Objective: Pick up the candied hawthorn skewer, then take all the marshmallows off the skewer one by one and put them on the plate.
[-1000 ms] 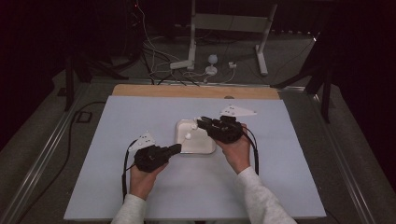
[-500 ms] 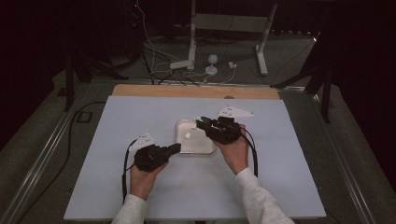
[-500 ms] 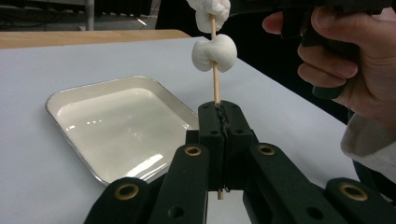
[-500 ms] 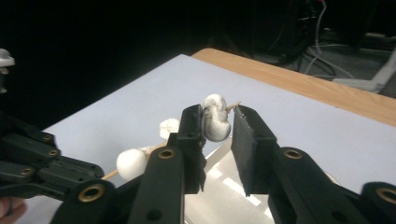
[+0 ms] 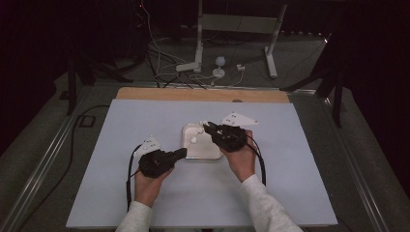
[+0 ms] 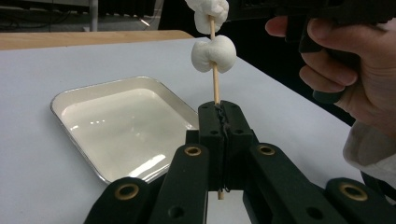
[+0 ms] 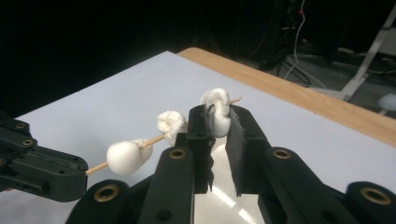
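- Left gripper (image 5: 181,153), high view: jaws closed at the tray's (image 5: 212,154) near-left corner, skewer end pinched. Right gripper (image 5: 209,127) sits over the tray's far side on the top marshmallow (image 5: 203,123). One tray, on the white board (image 5: 145,111).
- Left gripper view: left gripper (image 6: 220,114) fully closed on the skewer (image 6: 215,86), which rises straight from the jaws. One marshmallow (image 6: 214,53) sits mid-stick, another (image 6: 208,11) at the frame's top under the right hand (image 6: 350,70) (tray lies left of the jaws, empty).
- Right gripper view: right gripper (image 7: 217,116) partly closed, squeezing the marshmallow (image 7: 217,111) nearest the tip. Skewer (image 7: 152,139) runs from left gripper (image 7: 42,175), lower left, up to a tip just past the right jaws. Count on it: three marshmallows, the second (image 7: 170,123), the third (image 7: 123,156).
- Judgement: any slide goes along the stick's axis; right gripper is the one on the sweet, left only anchors.
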Motion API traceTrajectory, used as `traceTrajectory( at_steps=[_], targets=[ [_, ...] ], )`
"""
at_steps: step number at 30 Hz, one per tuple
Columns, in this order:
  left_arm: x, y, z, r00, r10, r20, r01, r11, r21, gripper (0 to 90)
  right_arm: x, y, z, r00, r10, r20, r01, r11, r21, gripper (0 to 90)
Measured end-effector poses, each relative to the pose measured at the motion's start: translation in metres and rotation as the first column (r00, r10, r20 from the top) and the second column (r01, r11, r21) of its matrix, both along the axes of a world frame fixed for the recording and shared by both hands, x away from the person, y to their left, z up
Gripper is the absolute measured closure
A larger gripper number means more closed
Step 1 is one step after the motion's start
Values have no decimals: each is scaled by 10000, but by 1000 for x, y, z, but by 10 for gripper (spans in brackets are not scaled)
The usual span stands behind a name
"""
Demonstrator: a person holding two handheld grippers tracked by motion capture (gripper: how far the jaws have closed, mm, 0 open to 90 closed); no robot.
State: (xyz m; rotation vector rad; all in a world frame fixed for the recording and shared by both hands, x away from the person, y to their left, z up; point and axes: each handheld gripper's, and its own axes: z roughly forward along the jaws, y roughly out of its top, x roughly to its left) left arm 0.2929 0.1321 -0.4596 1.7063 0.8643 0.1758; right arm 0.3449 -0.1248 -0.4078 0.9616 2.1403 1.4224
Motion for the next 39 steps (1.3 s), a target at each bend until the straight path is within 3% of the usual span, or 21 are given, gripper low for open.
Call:
traceTrajectory(
  at_steps=[12,14,17,20,23,30,35,39],
  targets=[
    [0,0,1,10000,12,-87,-13,10000,-84,900,-2,3,-1,9975,-470,520,490,9981,-374,836],
    [0,0,1,9999,10,-112,-10,10000,-21,900,-2,3,-1,9952,-668,717,708,9960,-549,840],
    [-1,2,0,9999,26,-155,-24,9999,164,900,2,-3,-1,9905,-1158,736,1187,9922,-371,846],
    [-1,5,0,9997,148,-198,-147,9999,41,900,10,-17,0,9930,-1152,275,1148,9932,185,845],
    [0,7,0,9995,211,-213,-212,9998,-36,900,11,-25,-1,9939,-1078,213,1075,9941,163,844],
    [1,11,-1,9989,418,-231,-421,9990,-156,900,15,-21,-9,9982,-589,-105,585,9978,-321,837],
    [1,13,-1,9985,499,-241,-504,9985,-206,900,22,-12,-22,9967,-362,-723,298,9957,-879,833],
    [1,14,-1,9984,520,-234,-526,9983,-243,900,29,-7,-36,9894,-459,-1381,308,9935,-1093,830]
  ],
)
